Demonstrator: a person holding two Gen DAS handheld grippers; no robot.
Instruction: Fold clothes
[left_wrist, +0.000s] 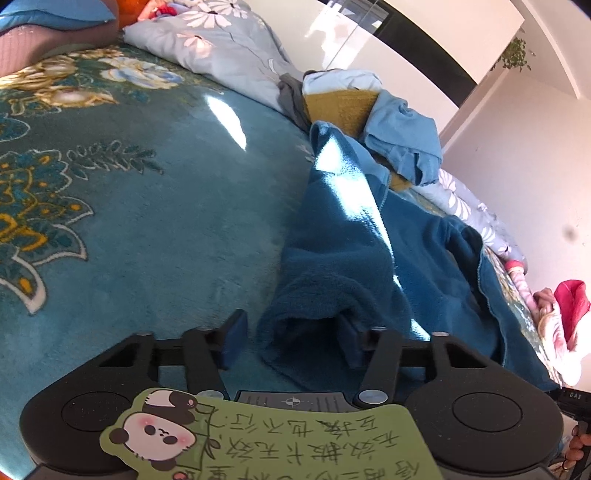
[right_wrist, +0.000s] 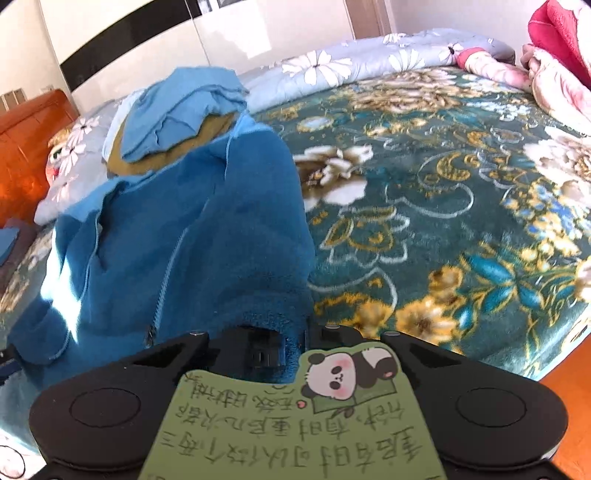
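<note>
A dark blue fleece jacket (left_wrist: 343, 258) with a light blue zipper lies on the bed. In the left wrist view its sleeve end (left_wrist: 306, 325) lies between the fingers of my left gripper (left_wrist: 291, 339), which is open around the cuff. In the right wrist view the jacket (right_wrist: 177, 236) fills the left half. My right gripper (right_wrist: 273, 343) is shut on the jacket's hem, its fingertips buried in the fleece.
The bed has a teal floral blanket (right_wrist: 443, 206). A pile of light blue and mustard clothes (left_wrist: 369, 110) sits behind the jacket. A grey daisy quilt (left_wrist: 229, 48) runs along the far side. Pink and red clothes (right_wrist: 554, 59) lie at the far right. An orange headboard (right_wrist: 26, 147) stands at the left.
</note>
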